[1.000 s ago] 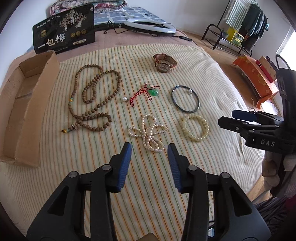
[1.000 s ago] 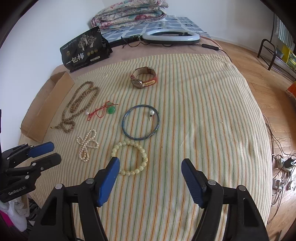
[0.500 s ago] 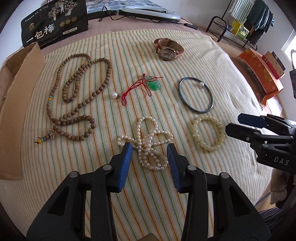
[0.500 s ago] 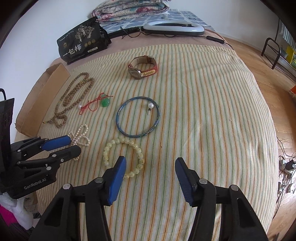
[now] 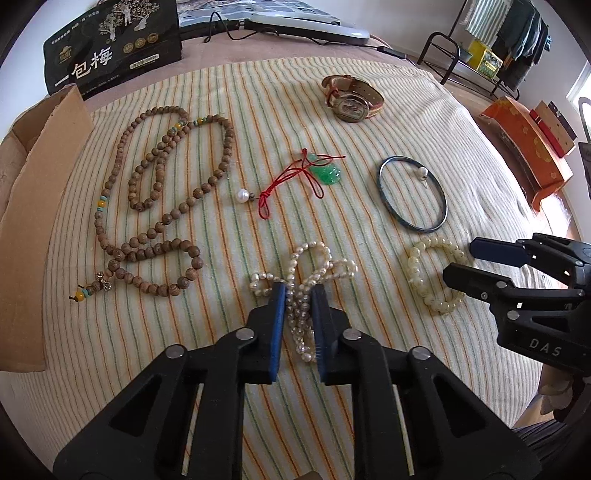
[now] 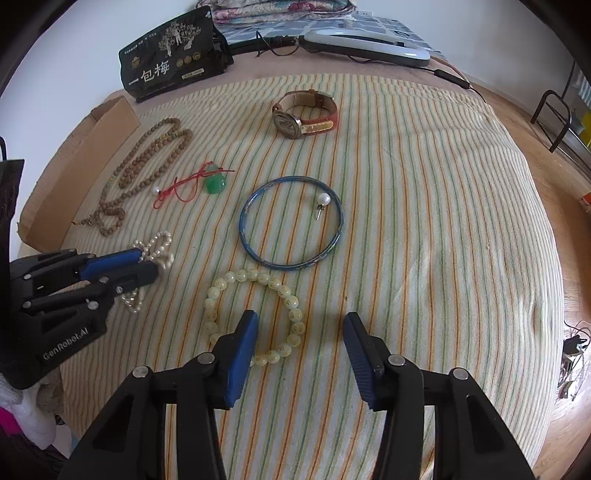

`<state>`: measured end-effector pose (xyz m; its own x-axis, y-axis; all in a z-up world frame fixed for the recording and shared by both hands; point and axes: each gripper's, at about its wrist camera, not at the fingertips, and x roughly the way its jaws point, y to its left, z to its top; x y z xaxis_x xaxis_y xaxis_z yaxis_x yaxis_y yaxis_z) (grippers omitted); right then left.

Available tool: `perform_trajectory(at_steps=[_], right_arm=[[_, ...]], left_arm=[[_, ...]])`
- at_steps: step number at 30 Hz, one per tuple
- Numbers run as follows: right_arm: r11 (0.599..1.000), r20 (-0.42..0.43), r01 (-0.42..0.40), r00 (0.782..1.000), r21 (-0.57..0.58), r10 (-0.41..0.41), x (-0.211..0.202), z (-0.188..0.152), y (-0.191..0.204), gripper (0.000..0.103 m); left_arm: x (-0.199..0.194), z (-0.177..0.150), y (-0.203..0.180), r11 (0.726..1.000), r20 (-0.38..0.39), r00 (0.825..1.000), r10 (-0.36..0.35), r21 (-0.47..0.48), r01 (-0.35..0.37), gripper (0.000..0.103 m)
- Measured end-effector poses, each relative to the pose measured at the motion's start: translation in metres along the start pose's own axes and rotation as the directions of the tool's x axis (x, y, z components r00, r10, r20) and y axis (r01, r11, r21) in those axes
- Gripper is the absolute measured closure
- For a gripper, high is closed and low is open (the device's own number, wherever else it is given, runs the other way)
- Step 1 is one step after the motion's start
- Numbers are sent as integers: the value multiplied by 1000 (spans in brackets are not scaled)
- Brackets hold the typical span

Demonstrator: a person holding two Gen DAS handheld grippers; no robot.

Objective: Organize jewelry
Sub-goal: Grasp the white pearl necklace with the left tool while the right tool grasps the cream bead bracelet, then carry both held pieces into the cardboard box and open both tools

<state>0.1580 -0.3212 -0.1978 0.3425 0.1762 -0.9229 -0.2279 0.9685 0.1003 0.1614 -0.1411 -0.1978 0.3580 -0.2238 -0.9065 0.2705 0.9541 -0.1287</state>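
Jewelry lies on a striped cloth (image 5: 461,155). My left gripper (image 5: 299,291) is shut on the white pearl necklace (image 5: 314,262), which still rests on the cloth; it also shows in the right wrist view (image 6: 159,247). My right gripper (image 6: 301,325) is open, low over the pale bead bracelet (image 6: 255,314), its left pad inside the loop. Farther back lie a blue bangle (image 5: 412,194) with a pearl stud (image 5: 422,172) inside it, a green pendant on red cord (image 5: 325,173), a wooden bead necklace (image 5: 159,206), a loose pearl (image 5: 242,194) and a wristwatch (image 5: 351,98).
A flat cardboard box (image 5: 33,206) lies along the cloth's left edge. A black printed bag (image 5: 110,48) and a white ring light (image 5: 306,27) sit at the back. An orange box (image 5: 528,147) and a clothes rack (image 5: 491,40) stand on the floor at right.
My left gripper moved forward and down over the pearl necklace and closed on it. My right gripper moved forward over the pale bead bracelet and stays open.
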Motion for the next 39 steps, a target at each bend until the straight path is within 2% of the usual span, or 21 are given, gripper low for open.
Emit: perform_trajectory(at_steps=[3,8,10,17,28,34,39], right_arm=[[999,-1,23,1000,-24,-23,2,0,6,63],[999,-4,19,1000,-48,-20,3,0,13,90],[999,-4,13,1000,-52,-13,3,0,15,96],[1000,24,-14,1000,-26,14,-9,1,16,98],[1000,132,-22,991,10,20,-47,6,23,98],[999,199,-39,979,24,34,-67,7,33,98],[997,258,-59,965,39,47,-85,12,38,98]], left_arm=[[0,-1,1,1000,4,1000,4,-2,-4,97],[-2,-1,0,1000,7,1000,3,-4,-3,97],[-2,-1,1,1000,6,1000,-3,-7,3,97],[-11,-3,5,999,11,1000,-27,-31,28,98],[-50,0,13,996,85,994,-69,-57,74,98],[-84,6,23,992,157,984,-87,-81,101,98],[-119,15,33,987,230,968,-104,-100,130,98]])
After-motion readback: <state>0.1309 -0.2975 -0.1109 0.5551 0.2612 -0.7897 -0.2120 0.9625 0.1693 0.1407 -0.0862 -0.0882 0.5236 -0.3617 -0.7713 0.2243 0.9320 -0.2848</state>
